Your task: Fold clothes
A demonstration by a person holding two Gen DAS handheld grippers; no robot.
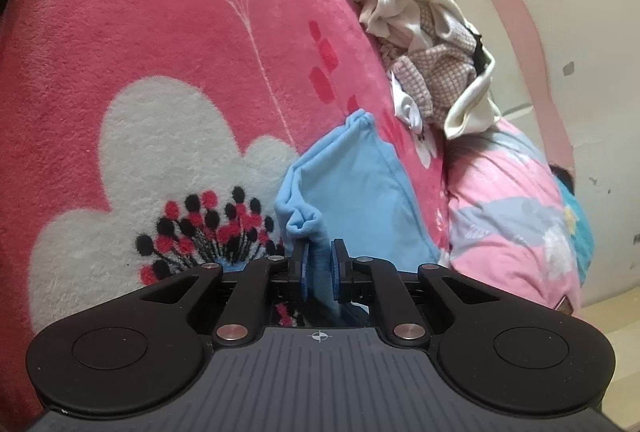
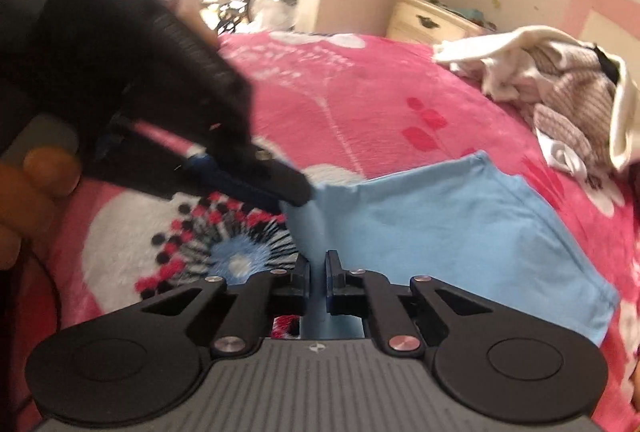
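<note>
Pink floral fleece blanket (image 1: 160, 32) covers the bed. Light blue cotton garment (image 2: 460, 216) lies on it, near centre. Left gripper (image 1: 319, 264) pinches a bunched blue edge between its pads. Right gripper (image 2: 318, 274) clamps a taut blue fold. Heap of cream and checked clothes (image 1: 432, 52) sits far right, beside a pink patterned pillow (image 1: 512, 216).

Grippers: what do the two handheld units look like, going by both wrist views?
Both look the same. The left gripper and the right gripper each have a grey ribbed body with a small crosshair mark, two round black discs at the sides, black linkage arms with silver rivets, and black fingers faced with blue pads. No cable or sleeve shows clearly.
</note>
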